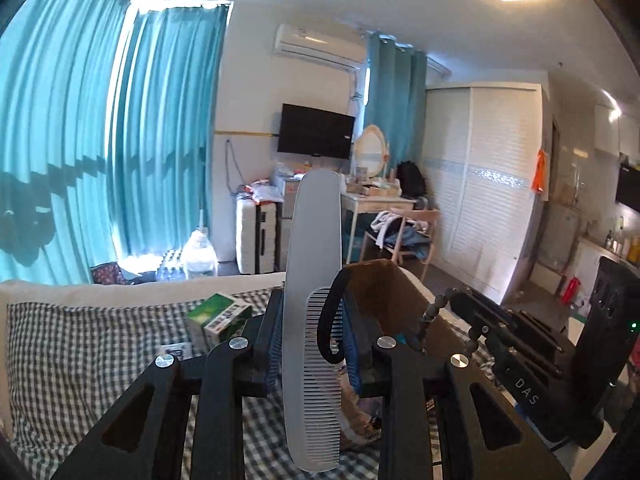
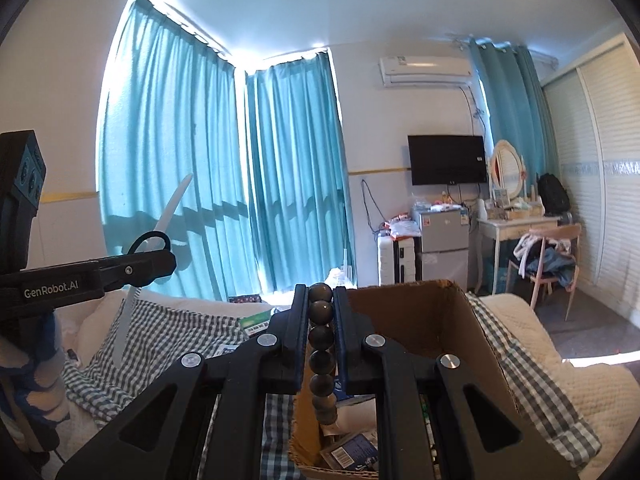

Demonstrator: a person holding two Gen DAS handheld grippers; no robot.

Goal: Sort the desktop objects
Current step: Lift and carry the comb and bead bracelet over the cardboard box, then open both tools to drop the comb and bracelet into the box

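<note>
While the bed with its blue-and-white checked cloth (image 1: 80,332) filled the lower part of both views, an open brown cardboard box (image 2: 432,320) sat on it, holding small packets. The left gripper (image 1: 312,344) pointed nearly level over the cloth, just left of the box, its fingers clenched on a long pale grey plastic comb (image 1: 314,280) standing almost upright, together with a black elastic hair loop (image 1: 330,320). The right gripper (image 2: 321,320) hung above the box's near left corner, also near level, its fingers clamped on a string of dark round beads (image 2: 321,334) that dangled down into the box. A green-and-white carton (image 1: 218,316) lay on the cloth beyond the left gripper.
</note>
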